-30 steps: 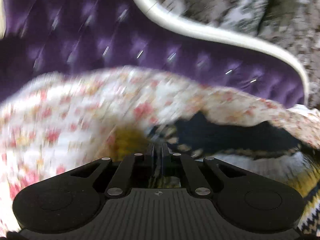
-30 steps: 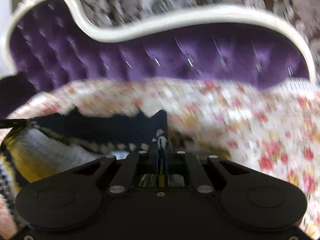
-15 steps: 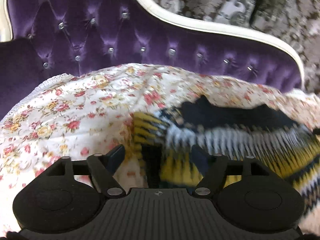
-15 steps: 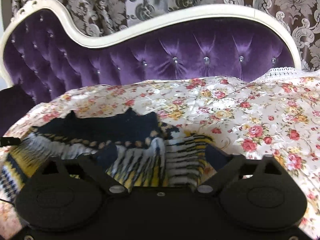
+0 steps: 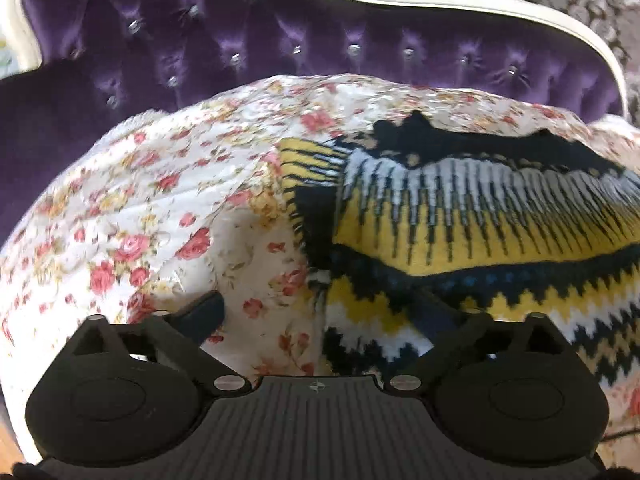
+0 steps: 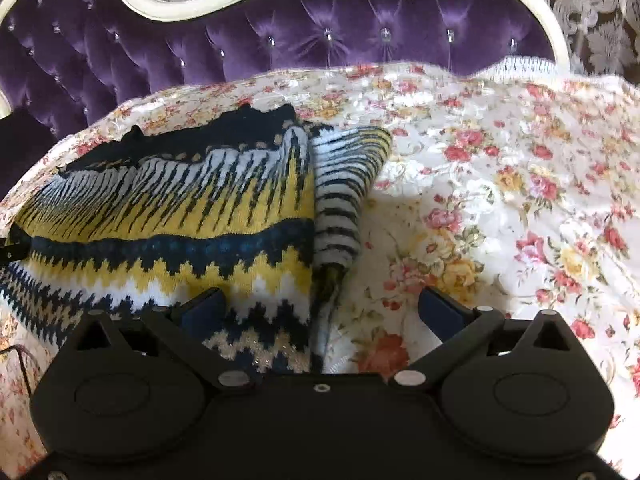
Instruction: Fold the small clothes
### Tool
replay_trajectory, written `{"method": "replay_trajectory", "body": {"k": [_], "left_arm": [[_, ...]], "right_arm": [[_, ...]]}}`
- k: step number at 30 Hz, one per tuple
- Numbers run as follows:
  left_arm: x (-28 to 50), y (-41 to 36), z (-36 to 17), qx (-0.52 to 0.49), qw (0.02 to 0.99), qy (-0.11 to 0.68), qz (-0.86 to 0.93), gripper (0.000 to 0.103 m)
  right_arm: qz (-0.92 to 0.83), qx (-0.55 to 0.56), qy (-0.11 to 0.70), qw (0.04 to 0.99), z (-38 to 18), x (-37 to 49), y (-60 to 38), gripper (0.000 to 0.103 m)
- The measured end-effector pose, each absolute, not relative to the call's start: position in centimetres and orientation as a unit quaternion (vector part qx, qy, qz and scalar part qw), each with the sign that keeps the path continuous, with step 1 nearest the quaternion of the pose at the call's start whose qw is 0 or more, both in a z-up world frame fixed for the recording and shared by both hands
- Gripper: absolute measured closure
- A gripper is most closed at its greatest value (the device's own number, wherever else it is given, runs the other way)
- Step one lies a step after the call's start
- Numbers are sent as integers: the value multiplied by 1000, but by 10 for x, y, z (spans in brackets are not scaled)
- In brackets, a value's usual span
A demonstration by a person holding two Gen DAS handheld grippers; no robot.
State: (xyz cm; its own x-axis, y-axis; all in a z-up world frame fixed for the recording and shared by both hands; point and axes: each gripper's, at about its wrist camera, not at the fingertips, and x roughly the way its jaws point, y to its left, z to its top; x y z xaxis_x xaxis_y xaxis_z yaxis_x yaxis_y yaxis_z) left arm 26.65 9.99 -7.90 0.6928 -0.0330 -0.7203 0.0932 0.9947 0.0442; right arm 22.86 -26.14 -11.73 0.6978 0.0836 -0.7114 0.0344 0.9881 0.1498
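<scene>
A knitted sweater in yellow, white, navy and black zigzags lies folded on a floral cover. In the left wrist view my left gripper hovers over the sweater's left edge. Its jaws are opening, its pads press nothing, and the sweater's edge lies below them. In the right wrist view the sweater fills the left half, with a striped sleeve folded along its right side. My right gripper stands open over that right edge, holding nothing.
The floral cover is spread over the seat of a purple tufted sofa with a cream frame. A patterned curtain hangs behind. A thin dark cable runs along the lower left of the right wrist view.
Both grippers were shut on the sweater's edge a second ago. They have let go, opened wide and drawn back, and the sweater now lies flat on the cover.
</scene>
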Motion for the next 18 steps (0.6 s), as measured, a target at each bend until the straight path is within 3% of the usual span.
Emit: {"method": "replay_trajectory", "body": {"k": [10,18], "left_arm": [[259,99,-84,31,927,373,-15,0],[262,97,-80,23,922,387,0,0]], "right_arm": [[-8,72,373,925,-122,225,-253,0],[-32,102,441,891,-111,242,-254,0]]}}
